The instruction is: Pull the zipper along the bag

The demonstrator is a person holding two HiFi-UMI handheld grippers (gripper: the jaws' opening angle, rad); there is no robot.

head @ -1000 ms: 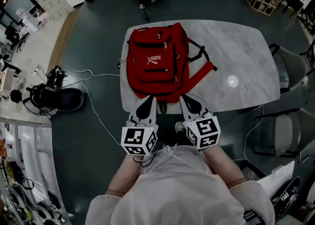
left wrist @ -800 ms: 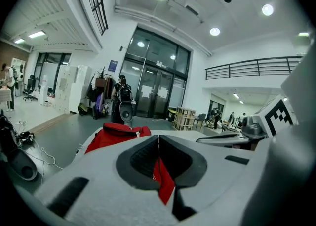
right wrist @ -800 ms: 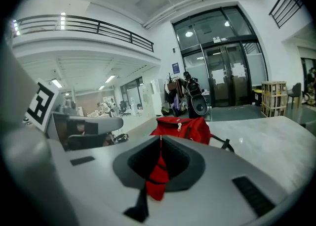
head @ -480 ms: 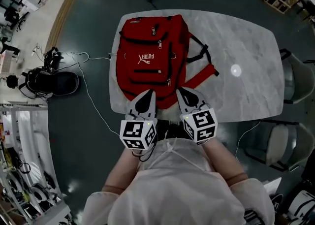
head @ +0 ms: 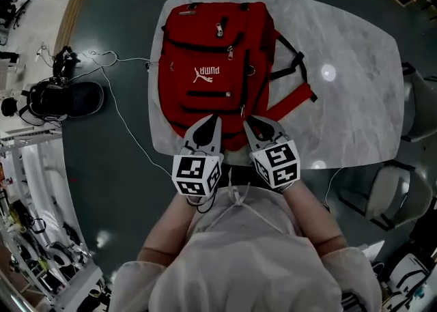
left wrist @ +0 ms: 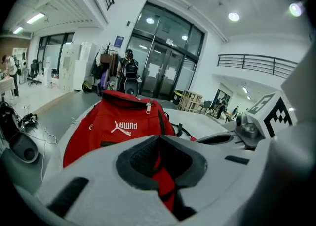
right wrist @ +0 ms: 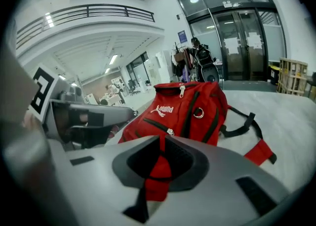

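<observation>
A red backpack [head: 205,65] lies flat on the marble table [head: 341,99], top end away from me. Silver zipper pulls show on its upper pocket [head: 220,29], below that [head: 230,51] and on the lower pocket [head: 240,109]. My left gripper [head: 210,125] hovers over the bag's near end, its jaws together with nothing between them. My right gripper [head: 252,125] sits beside it, also shut and empty. In the left gripper view the backpack [left wrist: 123,121] rises ahead of the closed tips [left wrist: 158,138]. The right gripper view shows the backpack [right wrist: 187,109] beyond its closed tips [right wrist: 162,141].
The bag's red and black straps [head: 290,92] spread to the right on the table. A dark bag [head: 61,99] and a white cable [head: 123,119] lie on the floor at the left. Chairs [head: 416,92] stand by the table's right side.
Both grippers have moved forward from the table's near edge to over the bag's near end. The head camera has tilted, so the bag sits lower in view.
</observation>
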